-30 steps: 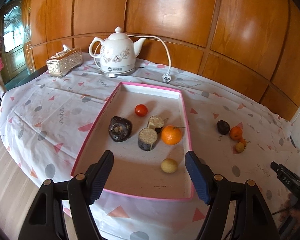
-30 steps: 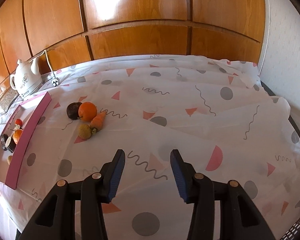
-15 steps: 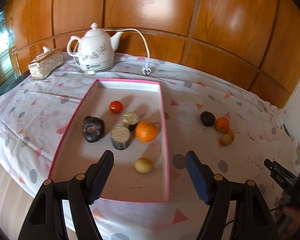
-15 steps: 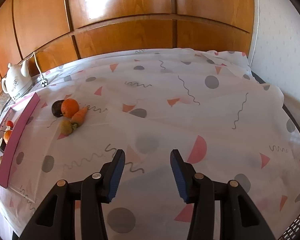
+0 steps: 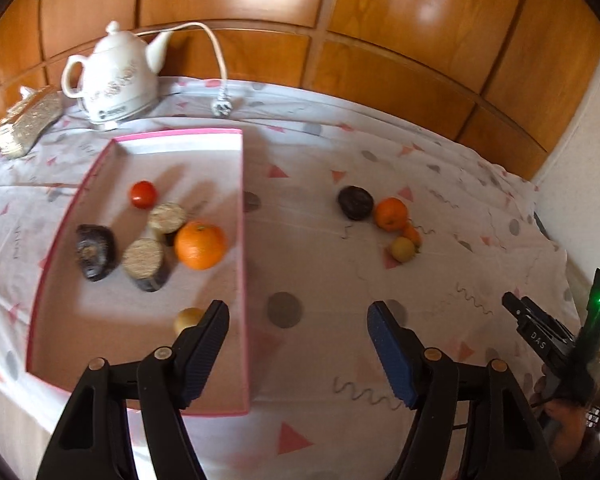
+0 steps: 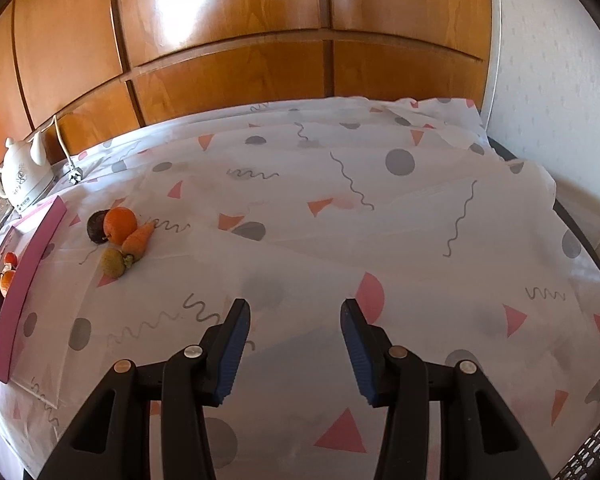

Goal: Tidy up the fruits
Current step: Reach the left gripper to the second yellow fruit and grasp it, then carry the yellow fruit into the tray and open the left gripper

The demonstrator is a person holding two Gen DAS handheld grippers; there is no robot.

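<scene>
A pink-rimmed tray (image 5: 243, 240) holds a tomato (image 5: 143, 194), an orange (image 5: 200, 245), a dark fruit (image 5: 95, 251), two cut brown pieces (image 5: 144, 258) and a small yellow fruit (image 5: 188, 319). On the cloth to its right lie a dark fruit (image 5: 355, 208), an orange (image 5: 391, 213), a small carrot (image 5: 412, 235) and a yellow fruit (image 5: 402, 249); the same group shows in the right wrist view (image 6: 119, 226). My left gripper (image 5: 298, 340) is open and empty above the tray's right edge. My right gripper (image 6: 294, 344) is open and empty over bare cloth.
A white electric kettle (image 5: 116, 76) with its cord and plug (image 5: 222, 107) stands behind the tray. A gold tissue box (image 5: 27, 122) sits at the far left. A wood-panelled wall (image 5: 340, 20) runs behind the table. The table edge drops off at right (image 6: 580, 232).
My left gripper has swung right, from over the tray's middle to its right edge, bringing the loose fruits closer to centre. The right view shifted slightly; both grippers stayed open.
</scene>
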